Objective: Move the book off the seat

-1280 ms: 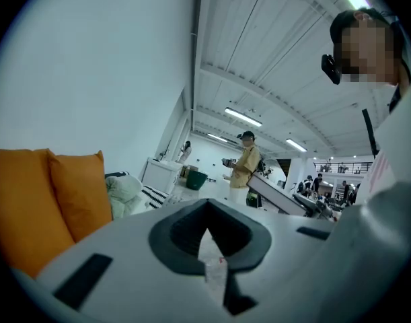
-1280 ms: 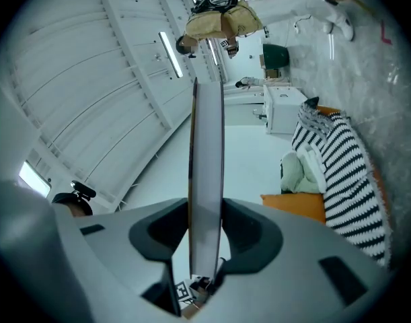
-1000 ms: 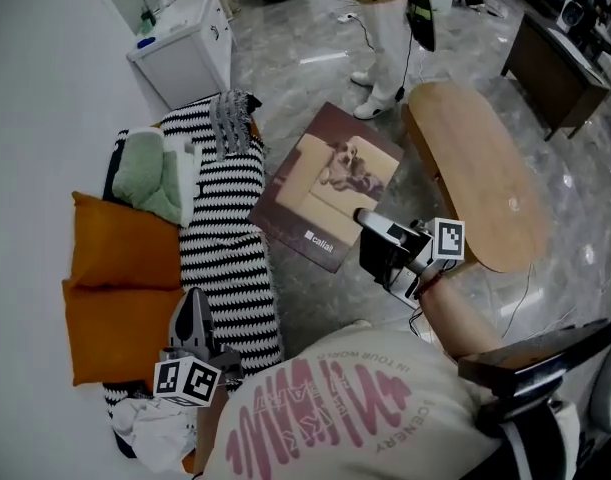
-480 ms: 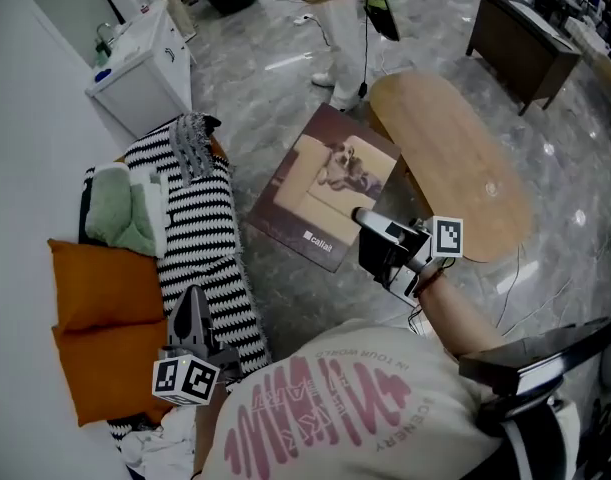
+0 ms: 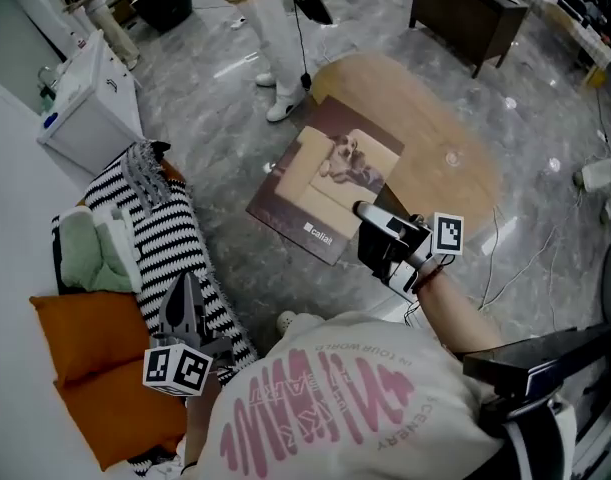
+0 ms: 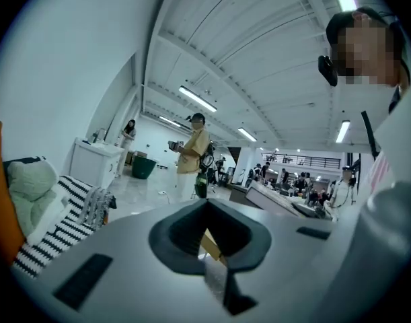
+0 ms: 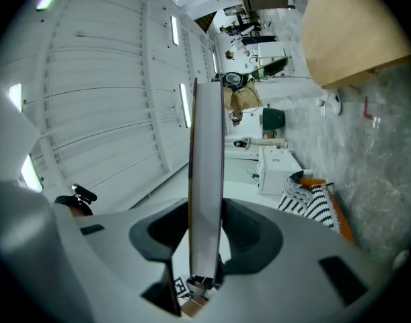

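A large flat book [image 5: 325, 183] with a dog picture on its brown cover hangs level above the grey floor, its far corner over the wooden table [image 5: 425, 138]. My right gripper [image 5: 367, 218] is shut on the middle of its near edge. In the right gripper view the book [image 7: 206, 140] stands edge-on between the jaws of the right gripper [image 7: 206, 231]. My left gripper [image 5: 185, 290] is shut and holds nothing; it hovers over the striped blanket [image 5: 170, 243] on the sofa seat. In the left gripper view my left gripper [image 6: 208, 247] points out into the room.
Orange cushions [image 5: 80, 353] and a green folded cloth [image 5: 85, 253] lie on the sofa at the left. A white cabinet [image 5: 85, 118] stands beyond it. A person in white trousers [image 5: 270, 38] stands near the table's far end. A dark bench [image 5: 475, 3] is at the back right.
The view has swung right: the sofa has slid down and left, and the book in my right gripper is now farther from the seat and partly over the wooden table.
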{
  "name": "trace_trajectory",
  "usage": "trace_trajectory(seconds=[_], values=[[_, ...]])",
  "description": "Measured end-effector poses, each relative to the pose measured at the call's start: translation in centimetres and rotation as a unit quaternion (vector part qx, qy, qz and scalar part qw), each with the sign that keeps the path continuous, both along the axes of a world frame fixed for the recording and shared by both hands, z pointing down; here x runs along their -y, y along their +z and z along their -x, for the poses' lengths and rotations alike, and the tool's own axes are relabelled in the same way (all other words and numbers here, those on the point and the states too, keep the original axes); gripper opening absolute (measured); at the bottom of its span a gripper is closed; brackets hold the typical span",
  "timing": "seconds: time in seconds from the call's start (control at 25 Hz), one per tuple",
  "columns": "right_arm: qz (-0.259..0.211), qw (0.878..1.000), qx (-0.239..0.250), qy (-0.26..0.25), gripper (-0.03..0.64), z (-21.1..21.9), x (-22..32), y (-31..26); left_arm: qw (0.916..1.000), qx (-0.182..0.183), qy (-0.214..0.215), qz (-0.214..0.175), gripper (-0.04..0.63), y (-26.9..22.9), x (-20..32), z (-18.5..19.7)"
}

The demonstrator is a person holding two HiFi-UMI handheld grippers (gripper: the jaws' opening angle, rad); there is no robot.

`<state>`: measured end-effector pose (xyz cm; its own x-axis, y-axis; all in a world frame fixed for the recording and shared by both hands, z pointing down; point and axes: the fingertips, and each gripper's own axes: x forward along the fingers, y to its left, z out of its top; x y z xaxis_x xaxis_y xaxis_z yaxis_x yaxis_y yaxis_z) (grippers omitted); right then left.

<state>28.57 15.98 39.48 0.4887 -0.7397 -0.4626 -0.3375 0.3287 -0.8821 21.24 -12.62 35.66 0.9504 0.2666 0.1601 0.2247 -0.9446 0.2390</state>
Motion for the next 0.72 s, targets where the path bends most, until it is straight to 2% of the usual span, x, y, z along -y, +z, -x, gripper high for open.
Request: trace_trajectory(seconds=[0.12,0.36,0.72], values=[[0.001,0.999,0.005,0.037,0.160,0.0,-2.2,0.8,0.9991,-0.005,0.042,-0.002,0.008,0.3,-2.0,-2.2],[0.009,0.994,0.009,0.107,0.160,-0.1,-6.3,2.4,0.9930,0.013,0.117,-0.002,0.008,2.5,-6.0,-6.1],[0.015,0.979,0.029,0.200,0.160,-0.4,-9.1,3.4,0.9705,0.009,0.241,0.011,0.008,2.8,-11.5,-13.7]])
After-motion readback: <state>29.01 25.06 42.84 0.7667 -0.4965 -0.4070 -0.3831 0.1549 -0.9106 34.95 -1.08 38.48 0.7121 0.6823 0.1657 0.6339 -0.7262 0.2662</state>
